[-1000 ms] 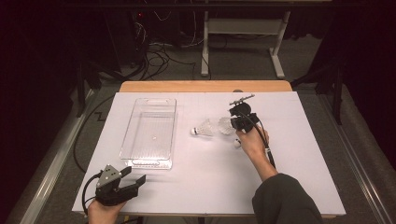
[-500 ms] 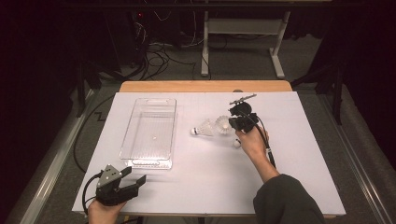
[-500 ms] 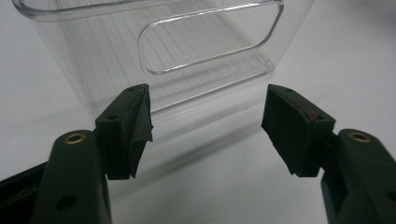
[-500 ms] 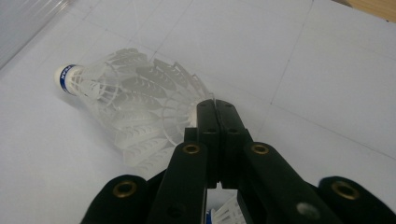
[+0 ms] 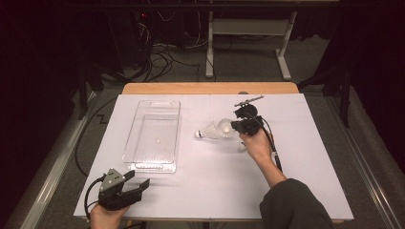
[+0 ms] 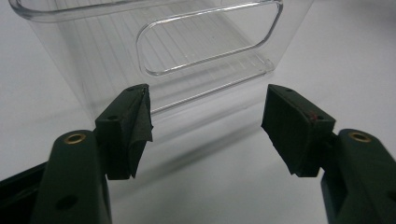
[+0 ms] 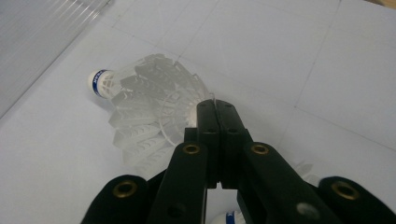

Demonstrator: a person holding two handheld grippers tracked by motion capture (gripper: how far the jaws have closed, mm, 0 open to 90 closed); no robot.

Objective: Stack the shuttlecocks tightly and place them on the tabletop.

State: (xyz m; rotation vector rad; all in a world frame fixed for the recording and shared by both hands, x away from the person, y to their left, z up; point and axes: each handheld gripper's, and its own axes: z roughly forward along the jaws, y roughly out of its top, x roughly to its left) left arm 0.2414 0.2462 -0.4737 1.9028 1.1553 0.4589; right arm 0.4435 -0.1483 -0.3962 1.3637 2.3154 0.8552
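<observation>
A white feather shuttlecock (image 5: 211, 130) (image 7: 144, 107) lies on its side on the white table, its blue-banded cork pointing toward the clear plastic bin (image 5: 142, 133). My right gripper (image 5: 233, 126) (image 7: 215, 105) is shut, its tips pinching the rim of the shuttlecock's skirt; a thin white sliver shows between them. A second shuttlecock (image 7: 231, 217) (image 5: 242, 145) lies under that hand. My left gripper (image 5: 142, 185) (image 6: 205, 121) rests open near the table's front left corner, nothing between its jaws, facing the bin's handle end (image 6: 154, 42).
The bin holds nothing that I can see and stands left of centre. A wooden strip (image 5: 210, 88) borders the table's far edge. Cables and a desk frame (image 5: 248, 43) lie on the dark floor beyond. Bare white table (image 5: 205, 181) spreads across the front middle.
</observation>
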